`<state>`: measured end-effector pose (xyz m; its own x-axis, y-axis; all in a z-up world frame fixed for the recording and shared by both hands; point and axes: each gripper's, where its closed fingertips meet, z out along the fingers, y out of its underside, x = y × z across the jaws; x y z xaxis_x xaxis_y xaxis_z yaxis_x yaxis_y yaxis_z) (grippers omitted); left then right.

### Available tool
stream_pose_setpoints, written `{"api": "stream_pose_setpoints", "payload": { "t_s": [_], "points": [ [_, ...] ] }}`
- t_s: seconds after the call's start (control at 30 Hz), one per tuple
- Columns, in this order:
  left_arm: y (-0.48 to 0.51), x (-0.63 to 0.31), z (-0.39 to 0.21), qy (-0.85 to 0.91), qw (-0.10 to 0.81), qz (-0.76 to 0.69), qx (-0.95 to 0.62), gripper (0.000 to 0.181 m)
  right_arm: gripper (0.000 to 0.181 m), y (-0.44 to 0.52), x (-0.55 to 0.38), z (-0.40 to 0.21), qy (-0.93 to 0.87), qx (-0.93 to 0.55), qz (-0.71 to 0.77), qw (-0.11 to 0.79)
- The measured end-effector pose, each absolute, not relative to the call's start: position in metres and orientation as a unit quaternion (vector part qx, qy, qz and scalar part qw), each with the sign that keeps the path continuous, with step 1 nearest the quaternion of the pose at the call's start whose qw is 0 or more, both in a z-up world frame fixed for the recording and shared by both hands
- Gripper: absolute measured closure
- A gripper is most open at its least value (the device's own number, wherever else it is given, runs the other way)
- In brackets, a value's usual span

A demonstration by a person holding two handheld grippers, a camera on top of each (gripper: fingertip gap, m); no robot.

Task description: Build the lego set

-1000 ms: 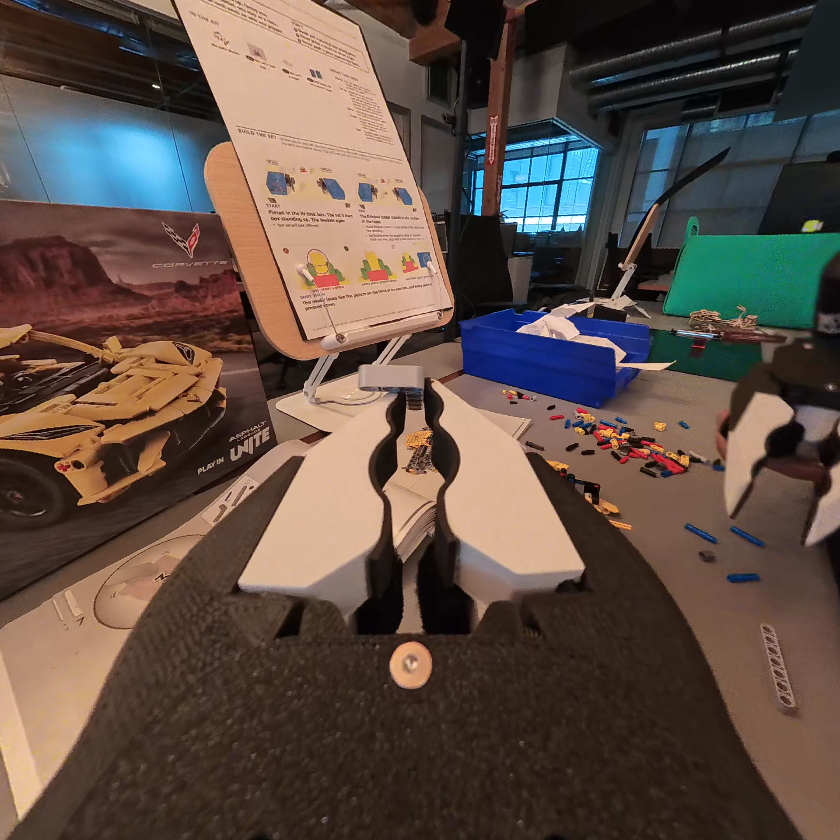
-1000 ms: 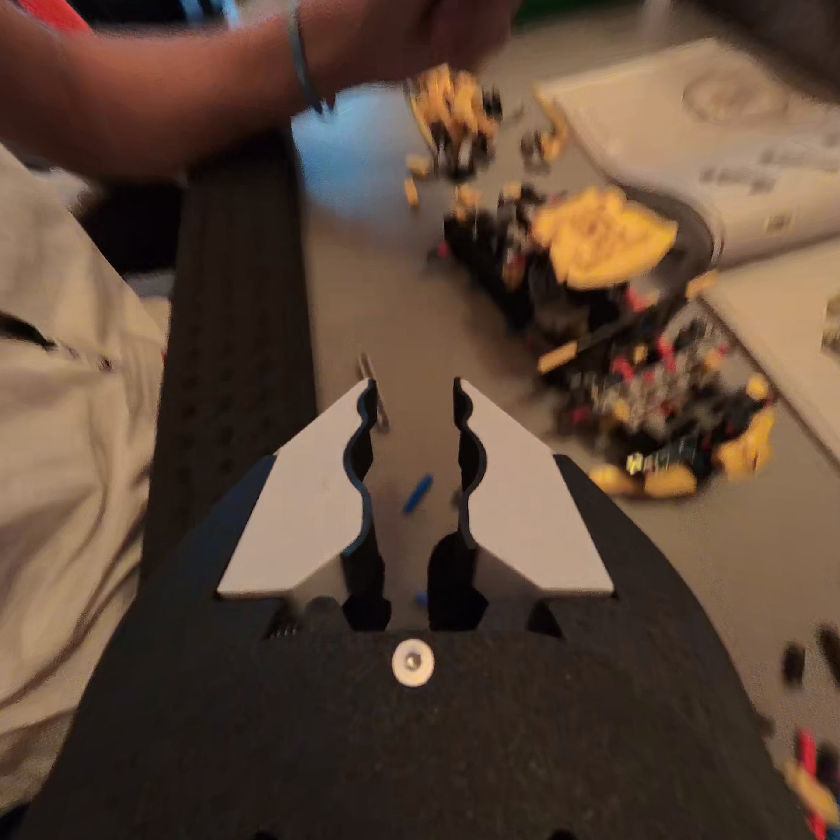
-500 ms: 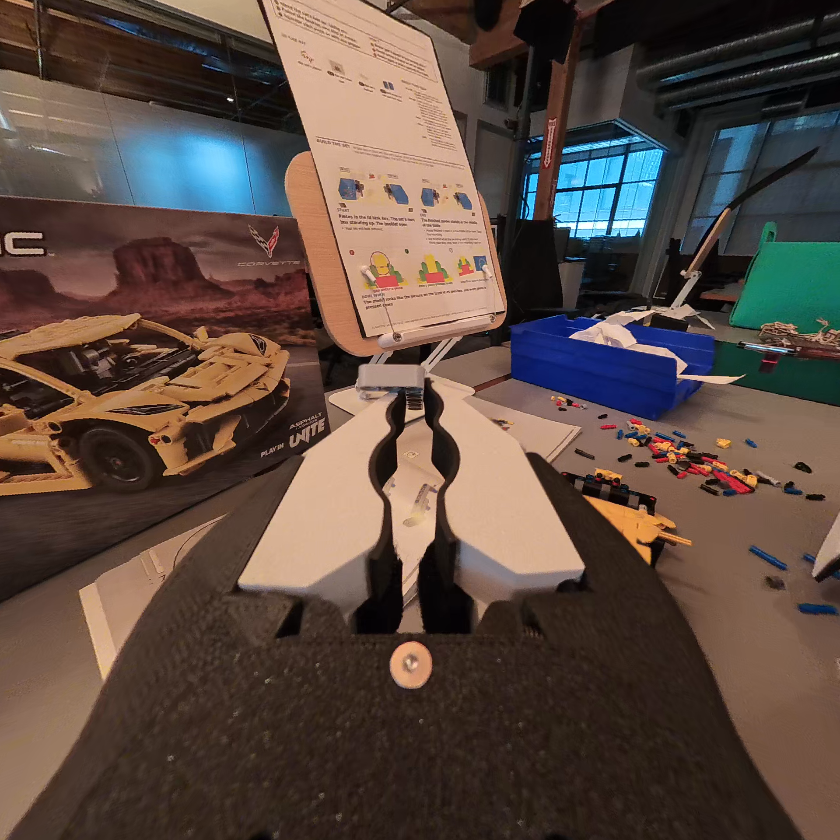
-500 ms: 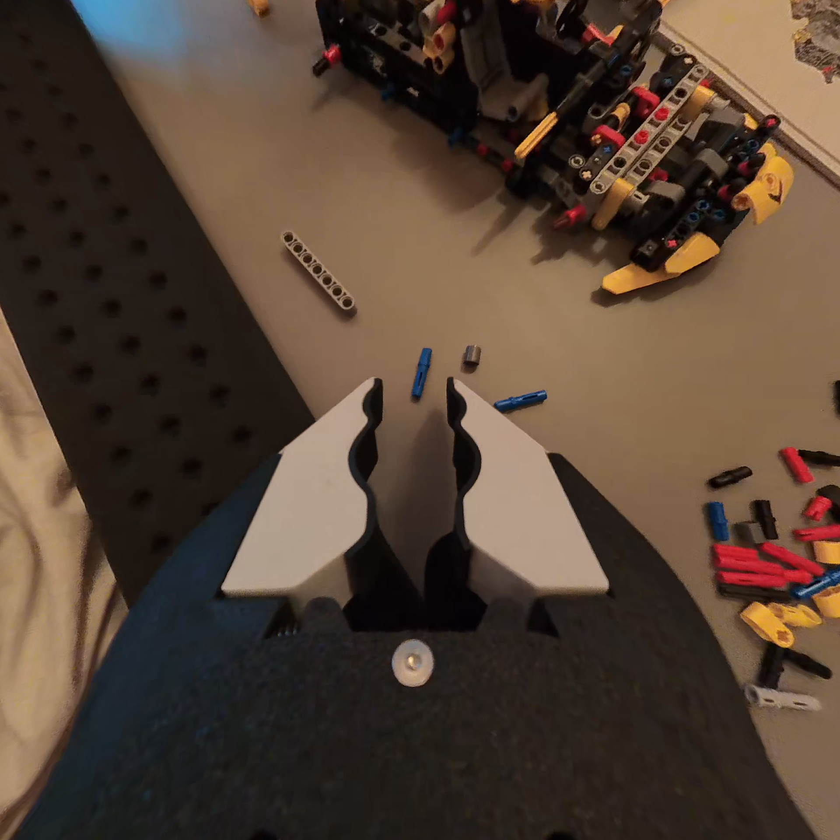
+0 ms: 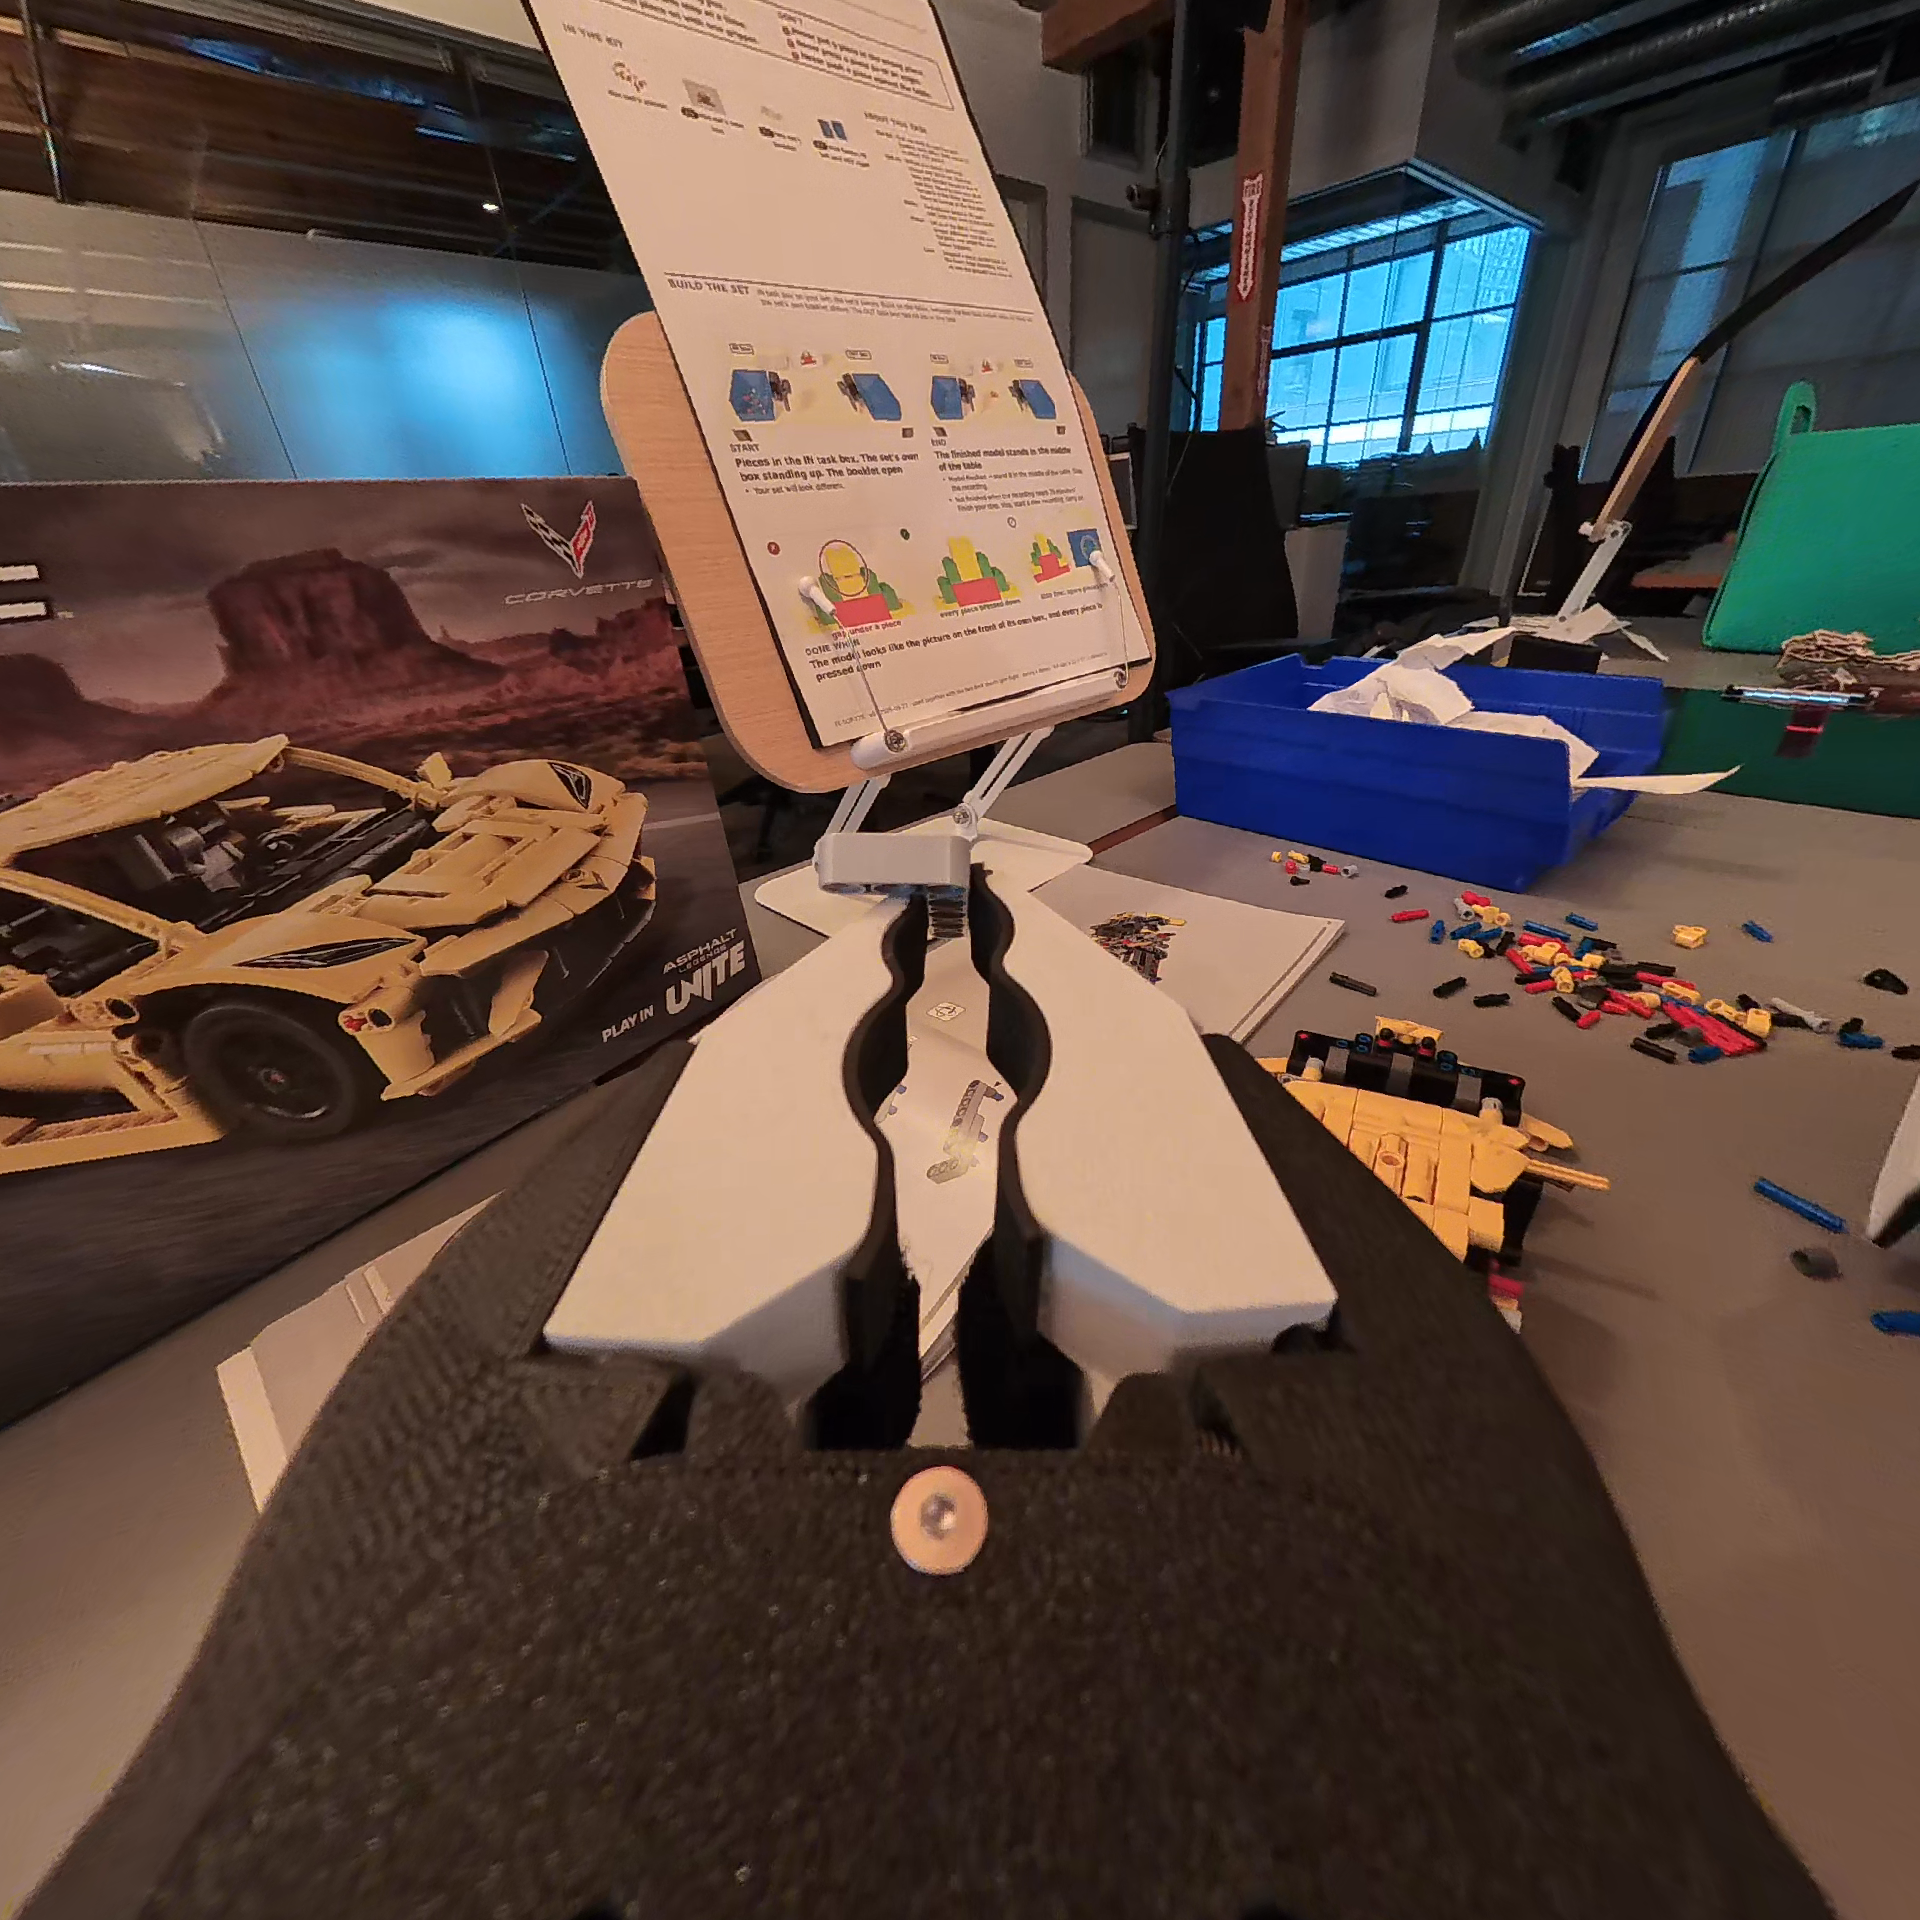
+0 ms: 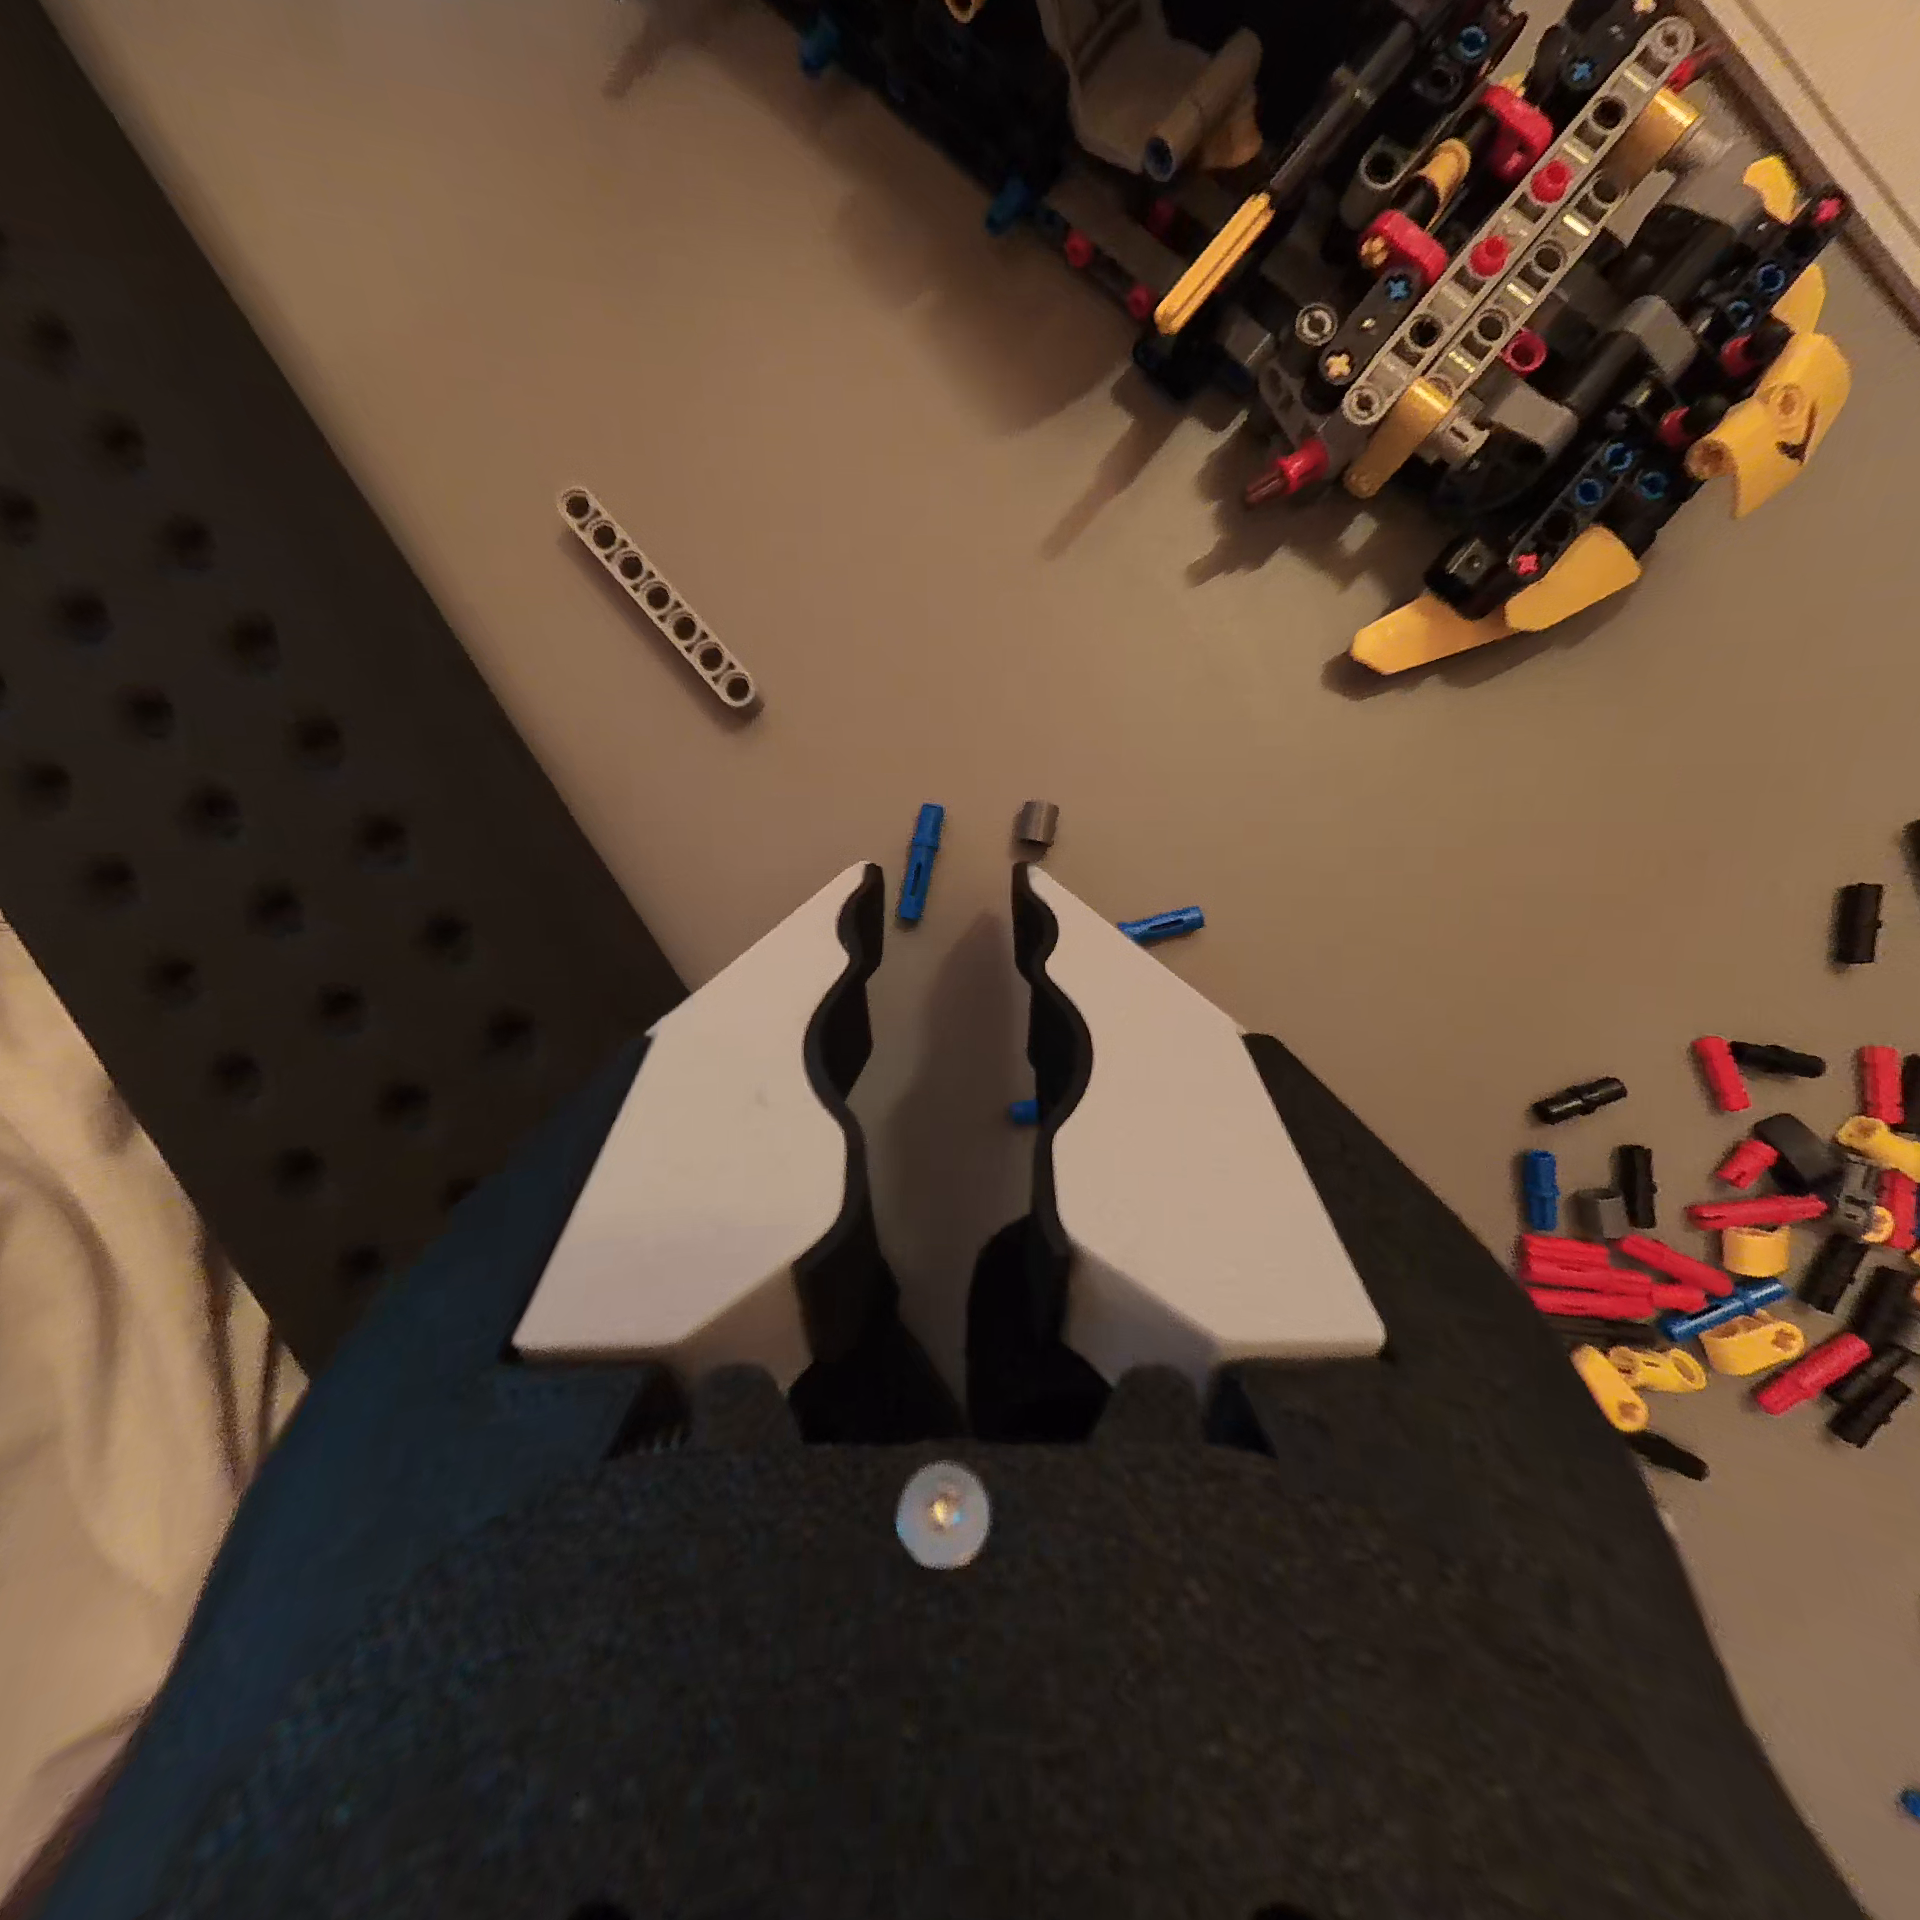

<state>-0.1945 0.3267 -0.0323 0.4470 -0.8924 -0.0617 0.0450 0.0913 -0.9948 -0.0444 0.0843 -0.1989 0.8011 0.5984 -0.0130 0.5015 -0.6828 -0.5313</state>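
Note:
My left gripper (image 5: pixel 951 894) is shut on a small grey lego piece (image 5: pixel 888 864) with a black ribbed part, held at the fingertips above the open booklet (image 5: pixel 1226 945). The partly built black and yellow car (image 5: pixel 1423 1122) lies to its right; it also shows at the top of the right wrist view (image 6: pixel 1507 301). My right gripper (image 6: pixel 940 883) is open and empty, low over the table. A blue pin (image 6: pixel 920 862) and a grey bush (image 6: pixel 1036 826) lie just past its fingertips. A second blue pin (image 6: pixel 1164 923) lies right of them.
A grey holed beam (image 6: pixel 657 603) lies to the left by a black perforated strip (image 6: pixel 208 727). A pile of loose red, black, yellow and blue pieces (image 6: pixel 1766 1268) is on the right. The set's box (image 5: pixel 312 831), a sheet stand (image 5: pixel 862 416) and a blue bin (image 5: pixel 1403 769) stand behind. The gap from one gripper's tips to the other's is roughly 35 centimeters.
My left gripper has shifted so the box and stand fill more of its view, still holding the grey piece. My right gripper has swung down close over the blue pins and stays open.

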Motion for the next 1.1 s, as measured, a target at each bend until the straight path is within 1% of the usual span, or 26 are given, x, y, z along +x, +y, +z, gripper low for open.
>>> {"api": "stream_pose_setpoints", "payload": {
  "t_s": [0.2, 0.3, 0.37, 0.57, 0.63, 0.73, 0.77, 0.83, 0.9, 0.97, 1.03, 1.1],
  "points": [
    [0.323, -0.190, -0.035, 0.389, 0.636, -0.357, -0.562, 0.174, 0.156, 0.078, -0.042, -0.211, -0.302, -0.930, 0.085, 0.191],
    [0.320, -0.188, -0.035, 0.397, 0.637, -0.353, -0.559, 0.174, 0.157, 0.083, -0.045, -0.213, -0.307, -0.932, 0.074, 0.176],
    [0.319, -0.187, -0.035, 0.401, 0.637, -0.350, -0.558, 0.174, 0.157, 0.087, -0.048, -0.212, -0.312, -0.931, 0.071, 0.175],
    [0.316, -0.185, -0.035, 0.408, 0.637, -0.349, -0.554, 0.174, 0.170, 0.089, -0.052, -0.214, -0.328, -0.929, 0.057, 0.163],
    [0.314, -0.183, -0.035, 0.412, 0.635, -0.350, -0.552, 0.174, 0.176, 0.090, -0.051, -0.214, -0.333, -0.926, 0.045, 0.170],
    [0.309, -0.179, -0.037, 0.421, 0.631, -0.350, -0.550, 0.174, 0.177, 0.097, -0.047, -0.213, -0.333, -0.923, 0.033, 0.190],
    [0.306, -0.176, -0.038, 0.425, 0.627, -0.353, -0.549, 0.174, 0.177, 0.101, -0.051, -0.208, -0.324, -0.921, 0.053, 0.209],
    [0.299, -0.169, -0.040, 0.429, 0.615, -0.365, -0.552, 0.174, 0.177, 0.119, -0.070, -0.180, -0.276, -0.902, 0.143, 0.299],
    [0.286, -0.157, -0.045, 0.441, 0.584, -0.397, -0.554, 0.174, 0.177, 0.137, -0.087, -0.138, -0.214, -0.856, 0.255, 0.396],
    [0.267, -0.145, -0.051, 0.457, 0.542, -0.437, -0.553, 0.174, 0.178, 0.148, -0.101, -0.086, -0.172, -0.771, 0.364, 0.494],
    [0.248, -0.134, -0.057, 0.478, 0.503, -0.472, -0.543, 0.175, 0.178, 0.155, -0.109, -0.046, -0.150, -0.694, 0.431, 0.557],
    [0.231, -0.126, -0.059, 0.497, 0.486, -0.492, -0.524, 0.174, 0.178, 0.168, -0.111, -0.025, -0.130, -0.661, 0.456, 0.582]
  ]
}}
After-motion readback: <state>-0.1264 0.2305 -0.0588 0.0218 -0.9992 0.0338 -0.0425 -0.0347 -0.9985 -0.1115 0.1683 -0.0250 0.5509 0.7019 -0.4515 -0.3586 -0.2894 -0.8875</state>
